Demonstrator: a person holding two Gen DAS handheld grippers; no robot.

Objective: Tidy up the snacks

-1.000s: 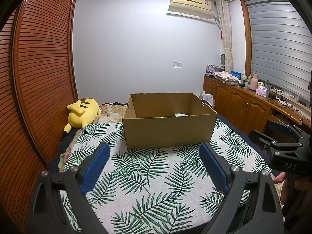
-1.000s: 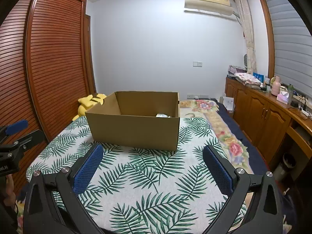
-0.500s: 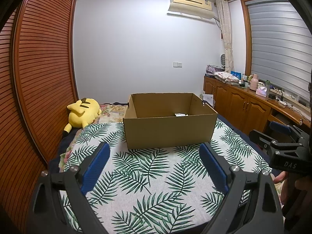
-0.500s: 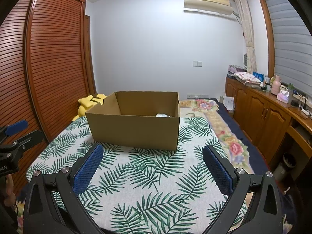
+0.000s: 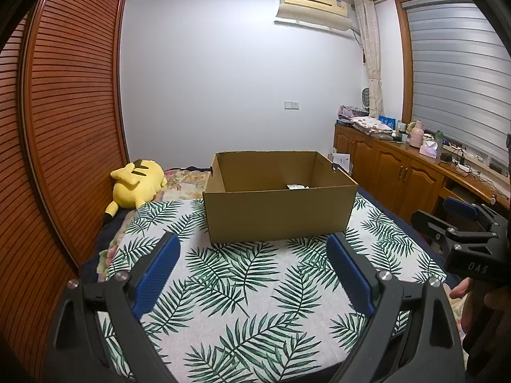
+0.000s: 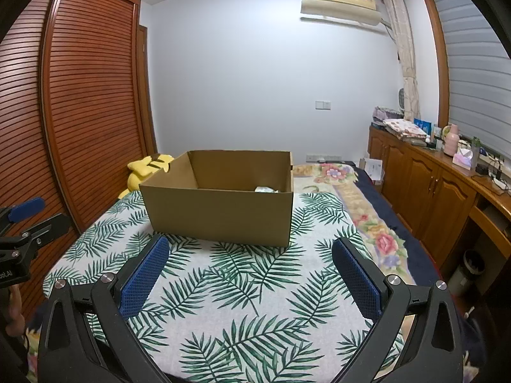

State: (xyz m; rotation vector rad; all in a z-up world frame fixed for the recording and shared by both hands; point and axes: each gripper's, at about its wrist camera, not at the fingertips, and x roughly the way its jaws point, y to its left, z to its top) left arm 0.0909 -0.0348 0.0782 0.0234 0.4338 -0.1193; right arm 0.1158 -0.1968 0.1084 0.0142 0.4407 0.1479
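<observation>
1. Your left gripper (image 5: pixel 252 249) hovers with fingers spread wide, grasping nothing, in front of the cardboard box (image 5: pixel 278 210).
2. The box stands open on the leaf-print bedspread (image 5: pixel 242 287); a pale snack packet (image 5: pixel 297 186) lies at its back right corner. Judge any others hidden.
3. Your right gripper (image 6: pixel 252 252) is likewise released and empty. Approach over the box's front wall, dropping in from above without nudging it.
</observation>
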